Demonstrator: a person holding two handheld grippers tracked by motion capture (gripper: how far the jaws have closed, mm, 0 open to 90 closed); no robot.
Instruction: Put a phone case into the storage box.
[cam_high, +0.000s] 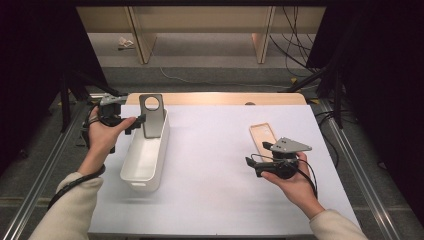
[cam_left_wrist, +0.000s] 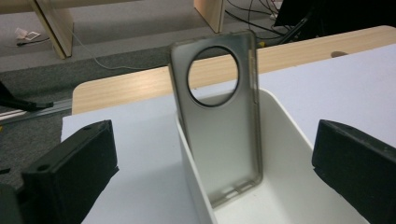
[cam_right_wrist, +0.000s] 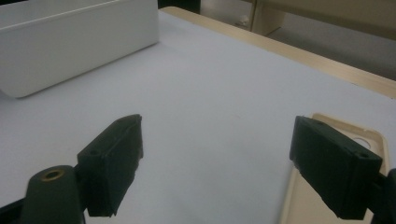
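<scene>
A grey phone case (cam_left_wrist: 218, 126) with a round hole stands up in the white bin (cam_left_wrist: 289, 186), with the left gripper (cam_left_wrist: 210, 172) wide open, holding nothing, at its 9 o'clock side

Your grey phone case (cam_high: 152, 116) with a round camera hole stands upright, leaning in the white bin's (cam_high: 145, 159) far end; your beige phone case (cam_high: 263, 138) lies flat on the table, well apart.
</scene>
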